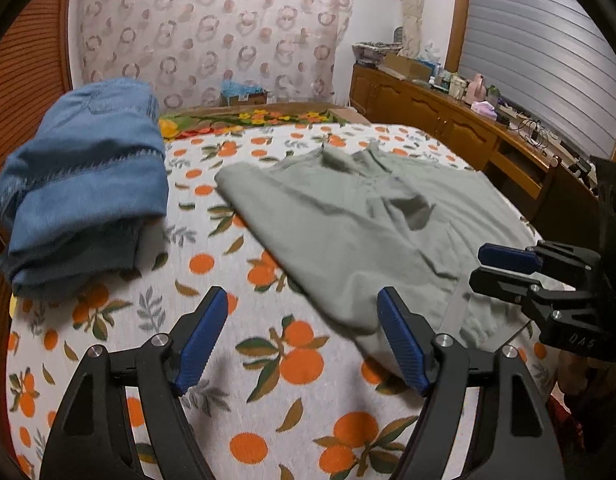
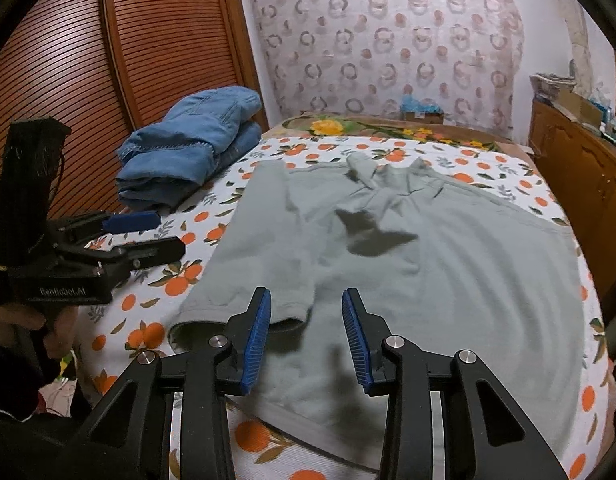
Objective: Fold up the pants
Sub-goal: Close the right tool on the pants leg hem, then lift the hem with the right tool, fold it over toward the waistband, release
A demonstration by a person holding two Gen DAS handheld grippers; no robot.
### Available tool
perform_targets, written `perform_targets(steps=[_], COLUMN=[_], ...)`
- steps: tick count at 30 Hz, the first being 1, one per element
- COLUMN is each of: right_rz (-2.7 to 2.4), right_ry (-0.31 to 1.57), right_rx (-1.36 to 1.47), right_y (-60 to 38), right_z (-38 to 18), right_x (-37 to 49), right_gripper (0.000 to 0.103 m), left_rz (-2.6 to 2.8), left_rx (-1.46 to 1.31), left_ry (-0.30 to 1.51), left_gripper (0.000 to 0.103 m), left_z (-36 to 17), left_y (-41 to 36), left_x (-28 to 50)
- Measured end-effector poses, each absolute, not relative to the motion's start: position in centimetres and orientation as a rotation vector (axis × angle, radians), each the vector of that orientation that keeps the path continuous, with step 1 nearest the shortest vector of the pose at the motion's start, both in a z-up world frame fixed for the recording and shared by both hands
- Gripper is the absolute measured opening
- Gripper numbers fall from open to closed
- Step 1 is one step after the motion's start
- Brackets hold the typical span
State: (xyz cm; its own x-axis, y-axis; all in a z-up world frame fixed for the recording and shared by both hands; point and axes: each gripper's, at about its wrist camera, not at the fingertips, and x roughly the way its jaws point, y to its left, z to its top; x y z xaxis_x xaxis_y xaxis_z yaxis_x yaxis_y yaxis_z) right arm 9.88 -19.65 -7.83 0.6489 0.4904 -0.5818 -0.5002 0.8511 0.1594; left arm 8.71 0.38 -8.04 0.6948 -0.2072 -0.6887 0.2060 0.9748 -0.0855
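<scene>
A grey-green garment (image 1: 348, 224) lies spread flat on the orange-print bedspread (image 1: 244, 380); it also fills the middle of the right wrist view (image 2: 428, 260). My left gripper (image 1: 304, 336) is open and empty, above the bedspread at the garment's near left edge; it shows in the right wrist view (image 2: 164, 232) left of the garment. My right gripper (image 2: 306, 336) is open and empty, just above the garment's near hem; it shows at the right in the left wrist view (image 1: 478, 268). Folded blue jeans (image 1: 84, 188) lie at the bed's far left (image 2: 188, 148).
A slatted wooden wardrobe door (image 2: 108, 60) stands left of the bed. A long wooden sideboard (image 1: 448, 120) with clutter runs along the right side. A patterned curtain (image 1: 212, 32) hangs behind the bed. A small box (image 1: 244, 94) sits at the bed's head.
</scene>
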Motion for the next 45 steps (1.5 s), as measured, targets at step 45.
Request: perform_targets(steps=[45], right_rz=[0.432], right_ry=[0.447], right_rx=[-0.089], right_y=[-23.7], right_z=[-2.4], right_x=[5.2], right_gripper=[0.007], left_rz=[-0.355], left_rx=[0.03], left_ry=[0.754], left_gripper=[0.078], left_z=[-6.8], left_y=[-4.7], left_x=[9.6])
